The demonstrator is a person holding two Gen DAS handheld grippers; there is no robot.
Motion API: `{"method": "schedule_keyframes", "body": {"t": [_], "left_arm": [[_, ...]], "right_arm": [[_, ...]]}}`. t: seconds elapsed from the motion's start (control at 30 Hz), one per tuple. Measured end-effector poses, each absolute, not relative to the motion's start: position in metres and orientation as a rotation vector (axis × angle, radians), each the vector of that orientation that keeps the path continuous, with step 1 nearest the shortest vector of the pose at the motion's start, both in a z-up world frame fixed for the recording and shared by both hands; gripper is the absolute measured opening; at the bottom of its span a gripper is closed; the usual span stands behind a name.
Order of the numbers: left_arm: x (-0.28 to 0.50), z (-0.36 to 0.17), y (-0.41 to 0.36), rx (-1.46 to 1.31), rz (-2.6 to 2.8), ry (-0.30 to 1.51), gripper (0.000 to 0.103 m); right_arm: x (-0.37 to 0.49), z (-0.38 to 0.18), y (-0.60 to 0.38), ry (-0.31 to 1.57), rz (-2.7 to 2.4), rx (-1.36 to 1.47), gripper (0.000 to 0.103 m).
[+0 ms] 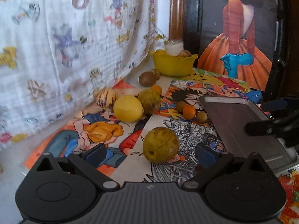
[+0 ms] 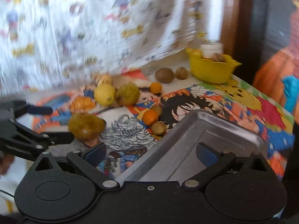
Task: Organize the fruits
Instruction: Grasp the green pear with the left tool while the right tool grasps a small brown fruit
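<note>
Left tongs (image 1: 149, 154) wide open, greenish-yellow fruit (image 1: 160, 144) sitting between the two blue pads, not gripped; gap shows on both sides of it. Right tongs (image 2: 150, 155) also spread wide, holding nothing, hovering over the near corner of a metal tray (image 2: 214, 130); one pad is over the tray floor, the other is off its rim over the surface (image 2: 123, 134).

Ahead of the left tongs: a lemon (image 1: 128, 108), a striped fruit (image 1: 105, 98) and another greenish fruit (image 1: 149, 100) bunched together and touching. Ahead-right, near the tray edge (image 1: 233, 115): a small orange (image 1: 188, 112) with two small brownish fruits beside it. Farther ahead, a brown kiwi-like fruit (image 1: 147, 78), then a yellow bowl (image 1: 173, 63) with a fruit inside, at the far end near a wooden post (image 1: 176, 9).

Open room: bare patch of cartoon-print cover between the near fruit and the lemon cluster. Printed white cloth (image 1: 65, 46) hangs along the left and closes that side. Tray blocks the right. A dark panel with a painted figure stands behind the bowl.

In the right wrist view, the left tongs come in from the left edge with the greenish fruit at its tips.

Cartoon prints everywhere; no writing readable, right view blurred.
</note>
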State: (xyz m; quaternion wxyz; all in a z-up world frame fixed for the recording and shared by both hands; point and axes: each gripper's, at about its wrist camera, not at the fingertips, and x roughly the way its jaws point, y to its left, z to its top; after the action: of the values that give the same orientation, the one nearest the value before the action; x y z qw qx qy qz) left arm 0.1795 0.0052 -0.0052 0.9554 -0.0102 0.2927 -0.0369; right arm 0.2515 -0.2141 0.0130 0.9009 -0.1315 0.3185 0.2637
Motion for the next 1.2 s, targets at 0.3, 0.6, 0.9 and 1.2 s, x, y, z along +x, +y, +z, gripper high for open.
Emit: {"method": "schedule_keyframes", "body": {"t": [0.3,0.6,0.9,1.2], "left_arm": [[0.2,-0.018,0.005,-0.076,-0.068,0.624,0.089],[0.215,-0.023,-0.001,-0.096,-0.077,0.64,0.077],[0.223,-0.025,-0.006,-0.104,-0.078,0.661,0.063],[0.228,-0.021,-0.009,-0.094,-0.041,0.691,0.057]], "right_arm": [[0.29,-0.01,-0.192,0.63,0.615,-0.414,0.079],[0.309,-0.029,-0.175,0.632,0.632,-0.525,0.053],[0.315,-0.035,-0.17,0.626,0.619,-0.529,0.037],[0.307,-0.035,-0.17,0.619,0.599,-0.529,0.03]]}}
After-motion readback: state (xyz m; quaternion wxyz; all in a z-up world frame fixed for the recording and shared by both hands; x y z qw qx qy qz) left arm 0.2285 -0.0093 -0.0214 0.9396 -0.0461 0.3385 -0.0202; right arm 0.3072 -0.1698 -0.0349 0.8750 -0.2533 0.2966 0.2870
